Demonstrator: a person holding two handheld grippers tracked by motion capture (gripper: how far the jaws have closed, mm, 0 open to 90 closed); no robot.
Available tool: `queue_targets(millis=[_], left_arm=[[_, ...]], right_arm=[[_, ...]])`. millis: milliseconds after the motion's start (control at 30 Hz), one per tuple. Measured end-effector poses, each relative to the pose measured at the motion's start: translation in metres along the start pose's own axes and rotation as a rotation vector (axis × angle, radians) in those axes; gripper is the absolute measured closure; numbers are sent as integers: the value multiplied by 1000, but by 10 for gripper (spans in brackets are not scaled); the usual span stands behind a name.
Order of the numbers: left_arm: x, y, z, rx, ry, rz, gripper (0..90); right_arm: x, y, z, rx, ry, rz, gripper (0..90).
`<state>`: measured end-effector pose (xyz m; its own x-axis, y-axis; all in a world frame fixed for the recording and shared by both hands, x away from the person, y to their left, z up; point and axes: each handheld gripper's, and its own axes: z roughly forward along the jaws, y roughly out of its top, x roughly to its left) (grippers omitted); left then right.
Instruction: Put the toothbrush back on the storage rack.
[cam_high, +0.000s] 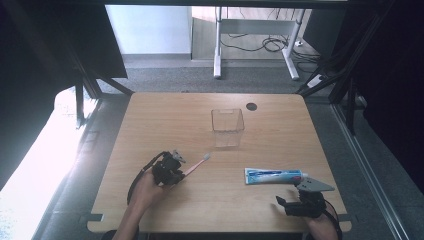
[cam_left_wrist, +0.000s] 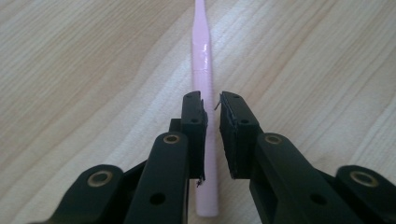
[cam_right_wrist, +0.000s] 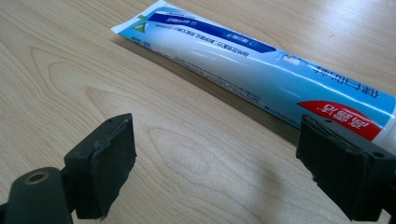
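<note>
**Left gripper slack over the pink toothbrush, right gripper wide beside the toothpaste**

Down at the near left of the table, the left gripper sits right over the pink toothbrush. The handle runs lengthwise between its jaws and out ahead of them, lying flat on the wood. The jaws stand only a narrow gap apart, and there's a sliver of daylight on either side of the handle, so the pads aren't pressing on it. From the high view the brush head points up and right, toward the clear plastic box standing mid-table, well apart from it, with bare wood between.

Over on the near right, the right gripper has its jaws spread wide with nothing between them. The toothpaste tube lies flat just beyond, its red-labelled end close by one jaw.
</note>
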<state>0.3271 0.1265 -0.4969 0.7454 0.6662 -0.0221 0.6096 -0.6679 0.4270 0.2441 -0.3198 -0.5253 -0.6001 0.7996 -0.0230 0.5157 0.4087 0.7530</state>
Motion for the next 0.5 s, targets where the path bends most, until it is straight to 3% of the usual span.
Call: queue_targets(millis=[233, 500], left_arm=[[4, 18, 6, 78, -5, 19, 768], [3, 35, 15, 130, -14, 20, 743]], right_arm=[[-1, 0, 0, 2, 2, 1, 123], [-1, 0, 0, 3, 4, 0, 123]])
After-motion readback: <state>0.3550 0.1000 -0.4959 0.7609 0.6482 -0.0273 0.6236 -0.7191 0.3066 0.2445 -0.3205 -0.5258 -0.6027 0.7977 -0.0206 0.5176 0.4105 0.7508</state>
